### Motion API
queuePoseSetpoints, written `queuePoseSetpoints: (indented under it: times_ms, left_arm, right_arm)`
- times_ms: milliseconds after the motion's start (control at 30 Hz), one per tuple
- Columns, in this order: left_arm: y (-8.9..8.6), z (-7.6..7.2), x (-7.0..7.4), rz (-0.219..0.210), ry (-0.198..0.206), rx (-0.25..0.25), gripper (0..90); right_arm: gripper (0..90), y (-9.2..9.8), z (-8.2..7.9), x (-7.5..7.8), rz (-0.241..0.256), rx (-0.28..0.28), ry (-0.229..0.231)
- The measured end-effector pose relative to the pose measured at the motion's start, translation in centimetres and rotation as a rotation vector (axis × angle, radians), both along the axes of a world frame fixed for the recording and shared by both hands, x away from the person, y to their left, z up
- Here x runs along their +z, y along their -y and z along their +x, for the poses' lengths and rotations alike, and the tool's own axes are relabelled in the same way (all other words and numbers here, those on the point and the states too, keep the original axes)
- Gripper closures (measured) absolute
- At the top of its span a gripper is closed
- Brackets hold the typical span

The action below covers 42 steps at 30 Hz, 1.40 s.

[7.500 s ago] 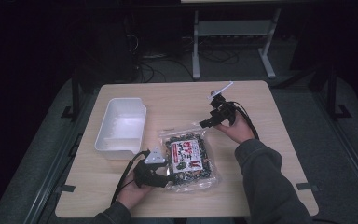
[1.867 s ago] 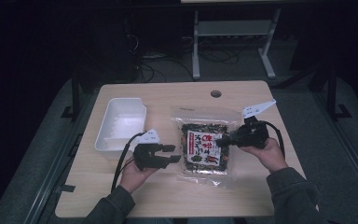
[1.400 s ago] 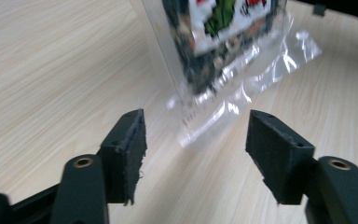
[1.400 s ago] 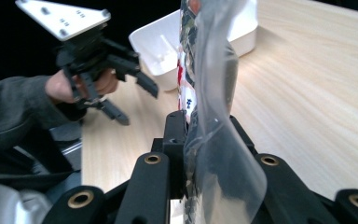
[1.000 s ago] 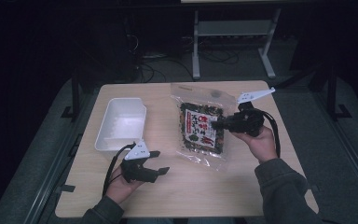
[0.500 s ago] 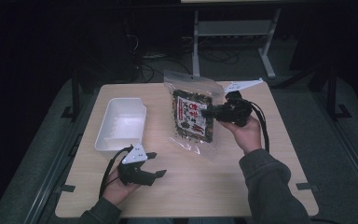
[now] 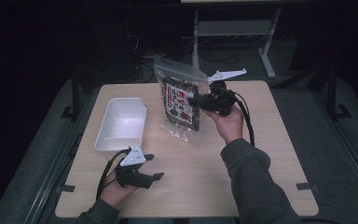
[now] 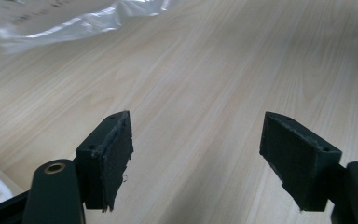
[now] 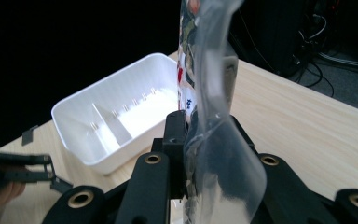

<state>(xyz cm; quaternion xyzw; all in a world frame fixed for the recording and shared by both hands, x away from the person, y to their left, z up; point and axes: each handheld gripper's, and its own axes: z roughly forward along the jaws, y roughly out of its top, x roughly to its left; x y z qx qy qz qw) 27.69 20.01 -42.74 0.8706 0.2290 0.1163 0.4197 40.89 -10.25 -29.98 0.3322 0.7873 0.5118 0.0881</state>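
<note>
While the right gripper pinches the snack bag between its fingers and holds it upright, lifted off the table near the far edge, the left gripper sits low at the near left, fingers spread wide over bare wood with nothing between them. White tray lies at the left, just beside the bag's lower corner and apart from it. Plenty of open table to the right and near side. Bag's clear top edge pokes past the far edge.
</note>
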Motion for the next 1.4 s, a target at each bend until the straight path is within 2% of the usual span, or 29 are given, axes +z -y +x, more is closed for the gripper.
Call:
queuePoseSetpoints:
  times_ms: [100,333,800,1000,1233,1400]
  left_arm:
    - [-0.1,-0.1,-0.1,0.013,-0.002,-0.001,23.7]
    - [-0.8,-0.5,-0.2,0.013,-0.008,0.007,21.5]
    - [-2.2,-1.1,-0.2,0.020,-0.005,0.025,20.6]
    - [-2.6,-1.2,-0.4,0.038,-0.005,0.027,20.6]
    - [-3.0,-1.2,-0.4,0.031,-0.005,0.036,20.6]
    - [-3.1,-1.2,-0.4,0.034,-0.001,0.033,20.5]
  right_arm:
    - [75.2,-1.1,0.5,0.1,0.000,0.000,0.003]
    - [75.3,-3.4,1.4,0.4,0.013,-0.020,0.015]
    - [75.3,-8.3,2.2,1.7,0.056,-0.030,0.050]
    - [75.2,-9.9,2.5,1.7,0.076,-0.039,0.060]
    - [75.2,-12.1,2.8,1.6,0.097,-0.046,0.062]
    - [75.3,-14.0,2.9,1.6,0.084,-0.036,0.079]
